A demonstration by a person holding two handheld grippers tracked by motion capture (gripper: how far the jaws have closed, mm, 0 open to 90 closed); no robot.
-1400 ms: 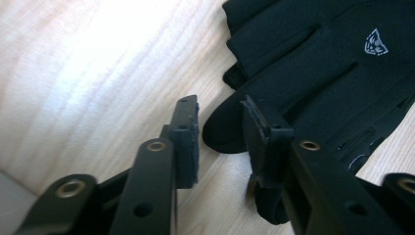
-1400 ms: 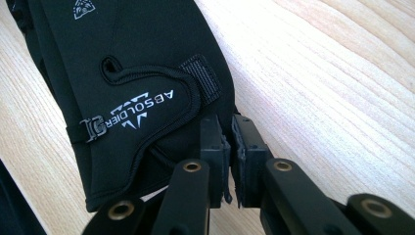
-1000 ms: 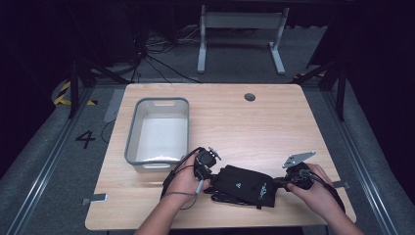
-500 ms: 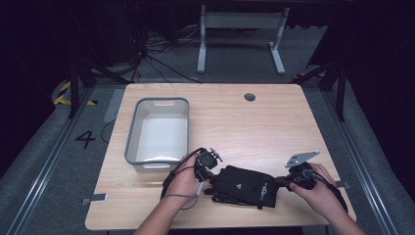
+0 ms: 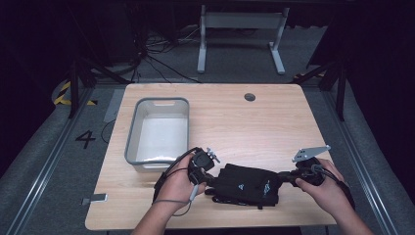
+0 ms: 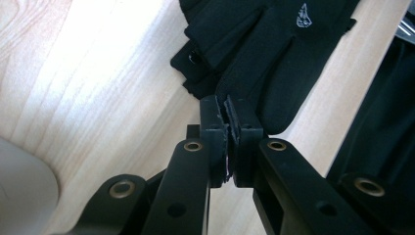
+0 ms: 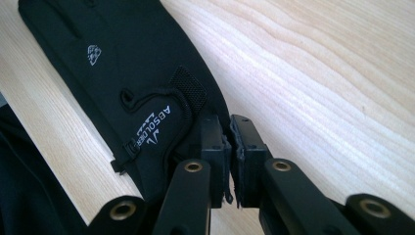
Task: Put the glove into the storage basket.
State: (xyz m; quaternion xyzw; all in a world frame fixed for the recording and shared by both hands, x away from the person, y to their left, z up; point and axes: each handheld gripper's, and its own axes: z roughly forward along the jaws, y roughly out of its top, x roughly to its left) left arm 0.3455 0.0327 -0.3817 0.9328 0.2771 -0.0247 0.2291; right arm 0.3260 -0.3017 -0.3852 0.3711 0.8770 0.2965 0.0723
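the left gripper has just been closing and now pinches a fingertip end of the black glove. the right gripper is clamped on the glove's cuff edge, as far as i can see. the glove stretches between them, just right of the grey bin, near the table's front edge.

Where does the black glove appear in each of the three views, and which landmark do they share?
High view: the black glove lies near the front edge of the table, stretched between the two tools.
Left gripper view: black glove at top centre, reaching down to the jaws.
Right gripper view: black glove at upper left, its cuff at the jaws.
Shared landmark: the light wooden table.
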